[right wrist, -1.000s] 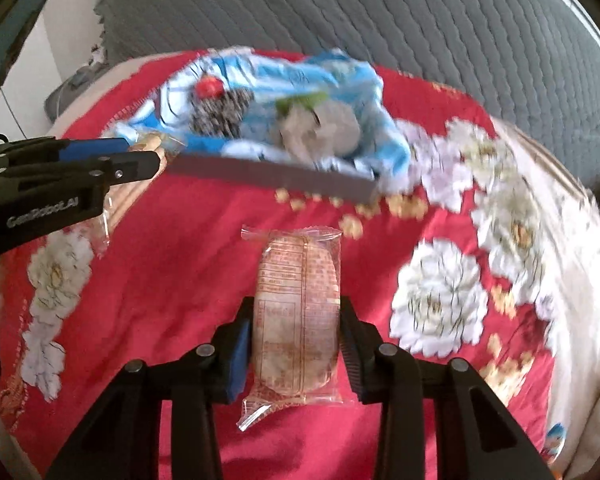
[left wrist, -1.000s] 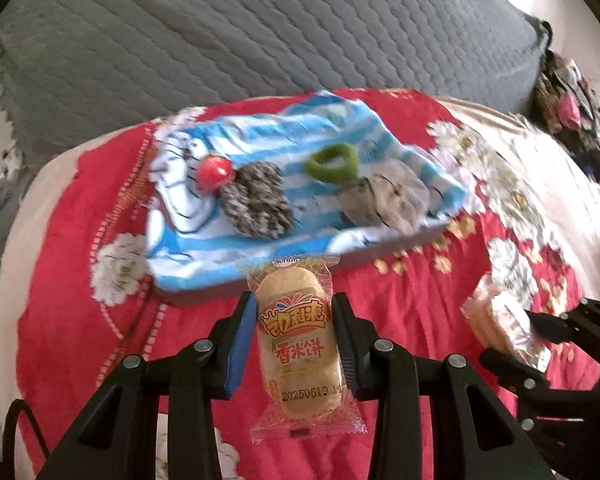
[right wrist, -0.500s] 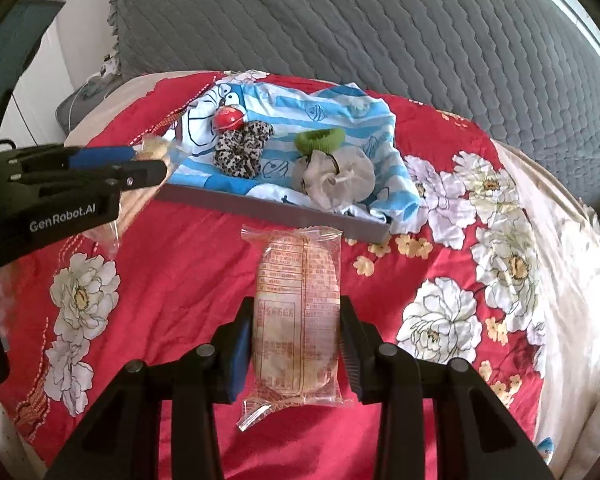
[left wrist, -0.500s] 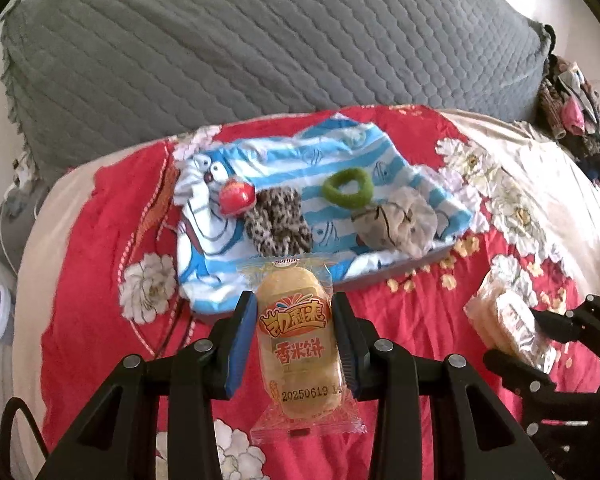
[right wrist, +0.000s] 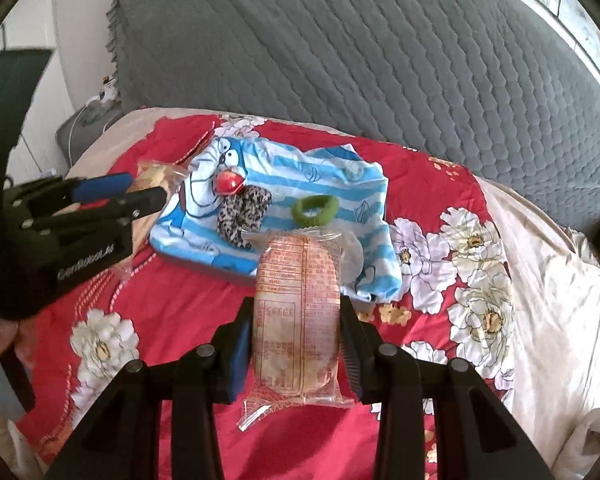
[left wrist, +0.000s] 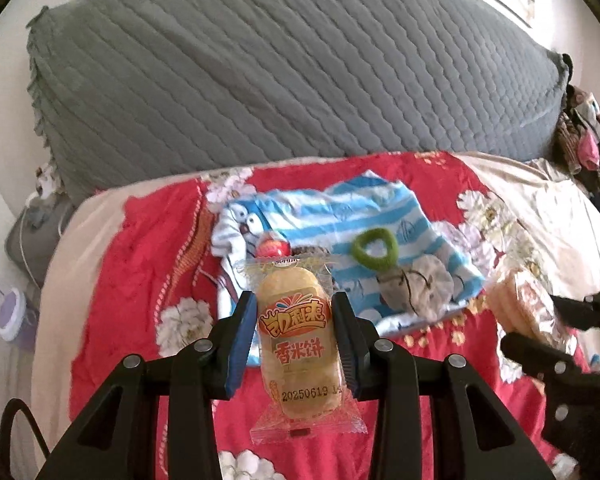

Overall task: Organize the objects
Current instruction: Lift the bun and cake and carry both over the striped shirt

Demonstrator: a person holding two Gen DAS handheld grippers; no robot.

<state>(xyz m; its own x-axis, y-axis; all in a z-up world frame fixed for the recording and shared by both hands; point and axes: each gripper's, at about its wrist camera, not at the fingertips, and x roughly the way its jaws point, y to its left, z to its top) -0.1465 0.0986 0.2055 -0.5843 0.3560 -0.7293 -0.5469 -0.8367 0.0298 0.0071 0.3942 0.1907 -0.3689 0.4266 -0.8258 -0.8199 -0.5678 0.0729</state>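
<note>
While we hold both above the red bed cover (left wrist: pixel 140 280), our left gripper (left wrist: pixel 294 324) pinches a rice cracker packet (left wrist: pixel 298 336) and our right gripper (right wrist: pixel 297 332) pinches another packet (right wrist: pixel 298 320), near the blue striped cloth (right wrist: pixel 340 184) with hair ties (right wrist: pixel 315 210).

A bed spread with a red quilt printed with white flowers (right wrist: pixel 172 280) fills the foreground, its cream border (right wrist: pixel 548 280) running along the right side. A large grey quilted cushion (left wrist: pixel 284 80) stands behind it against a pale wall (right wrist: pixel 80 40). Daylight brightens the top right corner.
</note>
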